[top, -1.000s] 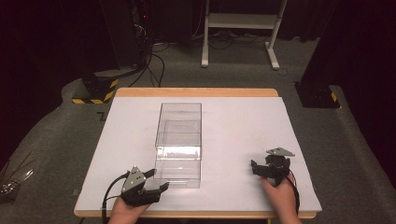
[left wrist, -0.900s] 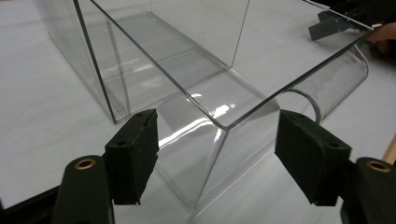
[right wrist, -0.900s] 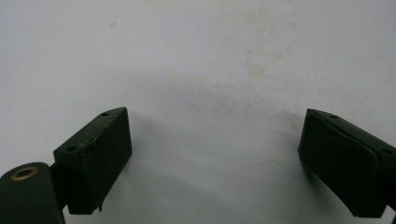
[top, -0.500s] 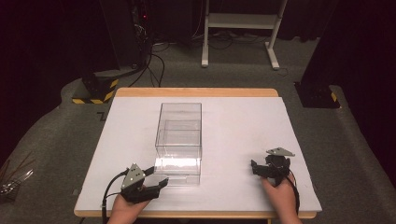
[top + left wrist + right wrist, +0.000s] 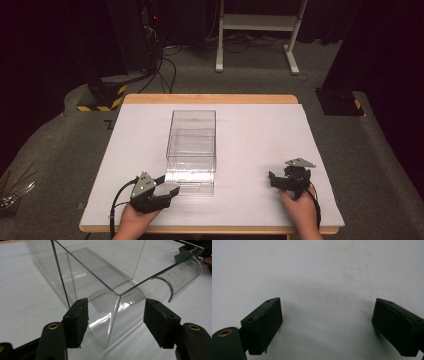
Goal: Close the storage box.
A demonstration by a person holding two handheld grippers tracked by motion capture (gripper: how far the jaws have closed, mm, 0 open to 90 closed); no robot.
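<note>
- Standing lengthwise on the white table (image 5: pixel 260 150), the clear box (image 5: pixel 192 150) runs its long axis away from the person, with its near short end towards the table's front edge.
- The left tool (image 5: pixel 167 190) sits just beside the box's near left corner. The right tool (image 5: pixel 274 181) lies well apart from the box, out to the box's right.
- Judgement: the left hand (image 5: pixel 132 220) is the nearer one, so any coming grasp on the box would fall to it.
- In the left gripper view, the left tool (image 5: pixel 116 322) is spread wide. The vertical corner edge of the box (image 5: pixel 110 287) stands between its jaws, and neither pad appears to touch the wall. It holds nothing.
- A curved clear piece (image 5: pixel 175 277) sits at the box's near end, on the side away from the left tool; what it is cannot be told.
- In the right gripper view, the right tool (image 5: pixel 327 326) is likewise spread wide over bare table (image 5: pixel 324 270), with nothing between its jaws.
</note>
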